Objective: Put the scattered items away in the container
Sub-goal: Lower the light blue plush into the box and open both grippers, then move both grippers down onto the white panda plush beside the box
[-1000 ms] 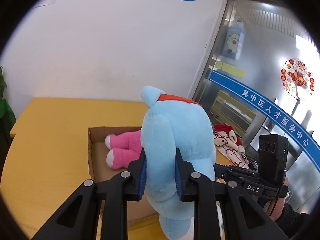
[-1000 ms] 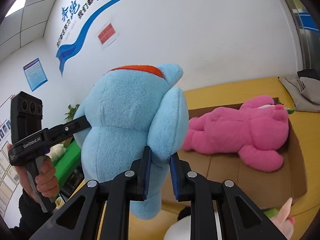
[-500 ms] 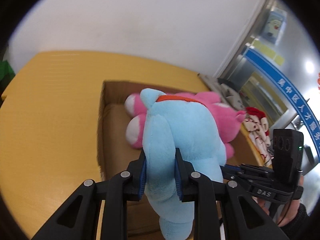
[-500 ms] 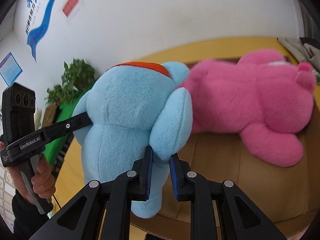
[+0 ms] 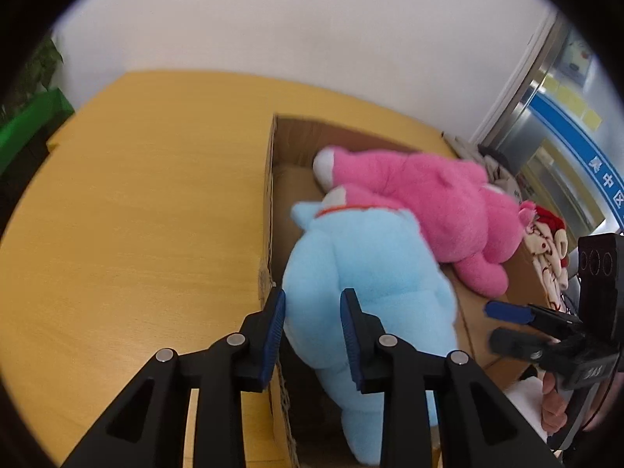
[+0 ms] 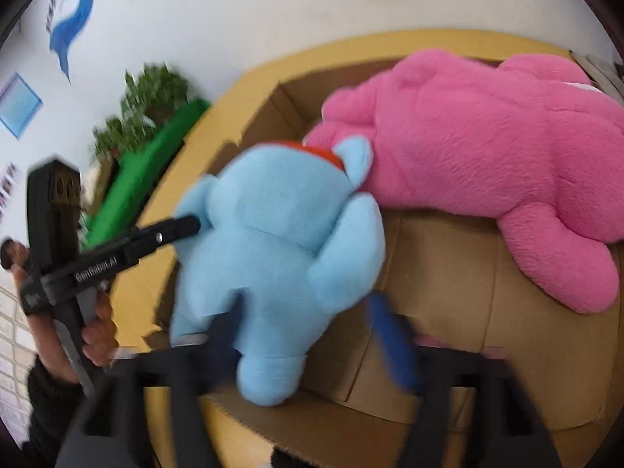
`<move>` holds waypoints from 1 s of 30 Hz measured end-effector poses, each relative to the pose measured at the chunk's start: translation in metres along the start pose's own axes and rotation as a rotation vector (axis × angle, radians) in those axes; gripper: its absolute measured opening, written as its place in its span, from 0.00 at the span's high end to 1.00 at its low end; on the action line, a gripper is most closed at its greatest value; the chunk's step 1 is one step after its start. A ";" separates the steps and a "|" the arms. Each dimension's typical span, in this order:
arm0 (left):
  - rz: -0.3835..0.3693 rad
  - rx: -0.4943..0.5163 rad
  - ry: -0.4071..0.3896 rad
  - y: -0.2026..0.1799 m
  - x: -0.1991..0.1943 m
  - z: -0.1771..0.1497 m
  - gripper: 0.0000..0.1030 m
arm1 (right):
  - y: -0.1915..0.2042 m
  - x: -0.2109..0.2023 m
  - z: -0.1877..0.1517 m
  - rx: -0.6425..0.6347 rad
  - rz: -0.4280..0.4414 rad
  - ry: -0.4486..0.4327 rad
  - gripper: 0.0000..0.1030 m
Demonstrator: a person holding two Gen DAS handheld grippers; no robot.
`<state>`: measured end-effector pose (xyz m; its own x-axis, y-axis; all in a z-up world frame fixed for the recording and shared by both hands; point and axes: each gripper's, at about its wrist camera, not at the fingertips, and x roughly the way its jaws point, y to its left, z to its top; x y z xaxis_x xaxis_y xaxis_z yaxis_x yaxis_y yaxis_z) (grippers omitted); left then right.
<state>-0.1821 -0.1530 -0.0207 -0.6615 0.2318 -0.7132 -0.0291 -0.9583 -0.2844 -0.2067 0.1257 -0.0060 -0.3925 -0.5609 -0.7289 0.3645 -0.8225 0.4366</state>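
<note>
Blue plush (image 5: 362,273) is down in the cardboard box (image 5: 269,202), near end, head nudged against the pink plush (image 5: 433,202) that already lies across the far half. Box sits on the yellow tabletop (image 5: 128,214).

Two-gripper carry makes sense: the toy is bulky and floppy, so one pinch per side keeps it from swinging on the way in.

Left gripper (image 5: 312,331): fingers are opening. Blue pads flank the toy's side limb, a little slack on the left pad, right pad about touching the fur. I'd call that a let-go, not a clamp. It hangs right over the box's near-left wall, so the toy drops just inside the wall rather than on it.

Right gripper (image 6: 312,335): fingers are opening too, already wide apart and smeared by motion blur. The toy's leg and rump sit between them but neither pad presses on it. From the left wrist view the right gripper comes in from the side, fingers spread, clear of the toy.

Judgement: this is the release step for the blue toy; it looks supported by the box floor and the pink one, so it should stay put.

Remaining: a red-and-white plush (image 5: 546,241) lies outside, beyond the box's far-right side. Something white at the bottom edge, near the right hand; can't tell what.
</note>
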 end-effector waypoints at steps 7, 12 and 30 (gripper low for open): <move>0.012 0.029 -0.225 -0.040 -0.098 -0.020 0.24 | 0.015 -0.076 -0.024 -0.064 0.002 -0.185 0.00; 0.021 0.036 -0.231 -0.065 -0.116 -0.049 0.24 | 0.025 -0.096 -0.045 -0.086 -0.050 -0.216 0.00; -0.002 0.036 -0.220 -0.111 -0.131 -0.094 0.24 | 0.029 -0.153 -0.102 -0.141 -0.086 -0.298 0.00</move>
<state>-0.0219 -0.0608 0.0438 -0.8090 0.1954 -0.5544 -0.0550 -0.9641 -0.2596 -0.0501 0.1977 0.0643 -0.6487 -0.5104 -0.5646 0.4246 -0.8583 0.2881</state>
